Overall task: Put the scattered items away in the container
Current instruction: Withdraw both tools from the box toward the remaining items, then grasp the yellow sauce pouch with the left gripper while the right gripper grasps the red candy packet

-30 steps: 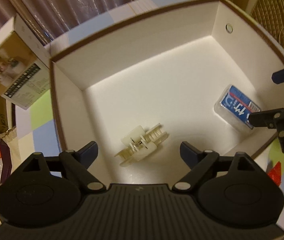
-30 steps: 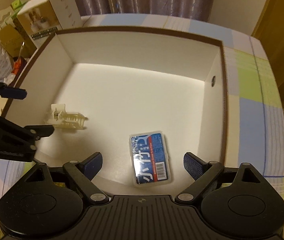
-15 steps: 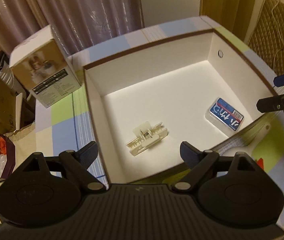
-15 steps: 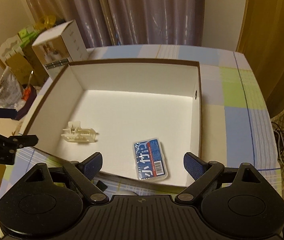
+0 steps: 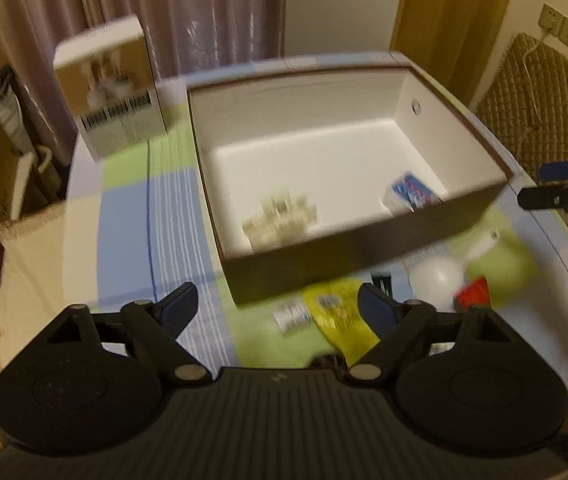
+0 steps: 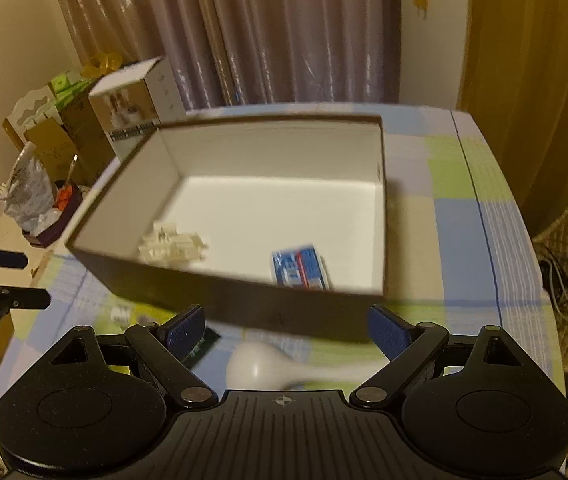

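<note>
Presently, risks: the white spoon (image 6: 267, 366), yellow packet (image 5: 338, 312) and red item (image 5: 474, 294) lie crowded just before the container's (image 5: 364, 248) dark near wall; a low reach could nudge the box or scatter neighbours, and the spoon's rounded bowl may slip between the pads.

Left gripper (image 5: 273, 304): jaws wide, empty, touching nothing, above the tablecloth (image 5: 123, 216) beside the box.

Right gripper (image 6: 286, 326): jaws wide, empty, over the spoon.

Already inside: cream plastic clip (image 6: 171, 246), blue packet (image 6: 300, 266).
</note>
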`<state>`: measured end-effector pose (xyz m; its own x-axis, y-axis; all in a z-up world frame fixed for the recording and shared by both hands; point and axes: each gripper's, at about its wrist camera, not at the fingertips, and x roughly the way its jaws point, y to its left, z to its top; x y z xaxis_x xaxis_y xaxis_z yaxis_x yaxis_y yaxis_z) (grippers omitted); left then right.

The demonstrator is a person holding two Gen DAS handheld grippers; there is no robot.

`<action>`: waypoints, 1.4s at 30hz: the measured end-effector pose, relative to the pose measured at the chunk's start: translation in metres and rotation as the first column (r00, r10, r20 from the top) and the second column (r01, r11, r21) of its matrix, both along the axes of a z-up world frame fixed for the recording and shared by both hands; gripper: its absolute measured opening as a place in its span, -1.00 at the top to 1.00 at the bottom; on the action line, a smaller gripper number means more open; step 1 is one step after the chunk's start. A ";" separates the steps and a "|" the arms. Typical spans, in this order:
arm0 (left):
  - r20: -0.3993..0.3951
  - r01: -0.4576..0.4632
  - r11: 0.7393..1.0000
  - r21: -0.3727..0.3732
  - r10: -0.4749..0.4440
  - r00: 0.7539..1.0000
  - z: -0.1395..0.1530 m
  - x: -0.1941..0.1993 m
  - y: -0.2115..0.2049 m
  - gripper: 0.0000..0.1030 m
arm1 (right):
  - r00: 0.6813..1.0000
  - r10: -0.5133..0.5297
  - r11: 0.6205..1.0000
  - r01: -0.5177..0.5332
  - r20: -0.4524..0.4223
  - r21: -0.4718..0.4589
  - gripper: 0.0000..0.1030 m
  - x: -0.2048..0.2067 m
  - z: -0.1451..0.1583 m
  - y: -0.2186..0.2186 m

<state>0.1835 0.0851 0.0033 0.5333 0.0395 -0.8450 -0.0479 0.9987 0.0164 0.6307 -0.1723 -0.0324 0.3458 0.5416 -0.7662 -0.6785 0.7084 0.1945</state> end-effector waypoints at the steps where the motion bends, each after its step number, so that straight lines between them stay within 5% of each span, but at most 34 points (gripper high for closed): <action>1: -0.021 0.000 1.000 -0.012 0.000 1.000 -0.008 -0.005 0.000 -0.56 | 1.000 -0.004 1.000 0.004 -0.016 -0.007 -0.81 -0.003 -0.007 -0.004; 5: -0.080 -0.013 0.999 -0.046 0.010 0.997 -0.034 -0.018 -0.003 -0.54 | 0.993 -0.049 0.998 0.046 -0.105 -0.034 -0.81 -0.012 -0.037 -0.018; 9: -0.080 -0.040 0.990 -0.133 0.029 0.996 -0.047 -0.022 -0.001 -0.23 | 0.982 -0.089 0.995 0.079 -0.169 -0.062 -0.81 -0.017 -0.056 -0.025; 19: -0.099 -0.041 0.942 -0.334 0.008 0.995 -0.069 0.017 -0.002 -0.22 | 0.972 -0.135 0.990 0.123 -0.193 -0.071 -0.81 -0.016 -0.067 -0.033; 30: -0.283 -0.277 0.815 -0.508 0.145 0.948 -0.124 0.051 0.029 -0.21 | 0.953 -0.198 0.979 0.179 -0.230 -0.099 -0.81 -0.007 -0.082 -0.039; 33: -0.291 -0.288 0.790 -0.541 0.145 0.946 -0.131 0.053 0.031 -0.12 | 0.946 -0.220 0.974 0.199 -0.238 -0.108 -0.81 -0.004 -0.085 -0.041; 34: -0.296 -0.292 0.781 -0.552 0.143 0.944 -0.133 0.053 0.032 0.05 | 0.943 -0.231 0.971 0.210 -0.240 -0.111 -0.81 -0.004 -0.086 -0.041; 36: -0.302 -0.294 0.781 -0.550 0.143 0.943 -0.135 0.055 0.031 0.19 | 0.940 -0.238 0.969 0.215 -0.242 -0.118 -0.81 -0.002 -0.088 -0.041; 42: -0.301 -0.255 0.806 -0.534 0.101 0.948 -0.136 0.058 0.019 0.20 | 0.940 -0.243 0.968 0.217 -0.242 -0.128 -0.81 -0.001 -0.089 -0.036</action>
<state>0.2415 0.1044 -0.1322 0.3363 -0.4071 -0.8492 -0.2972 0.8098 -0.5059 0.6299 -0.2083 -0.1215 0.2395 0.3878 -0.8901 -0.4322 0.8635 0.2599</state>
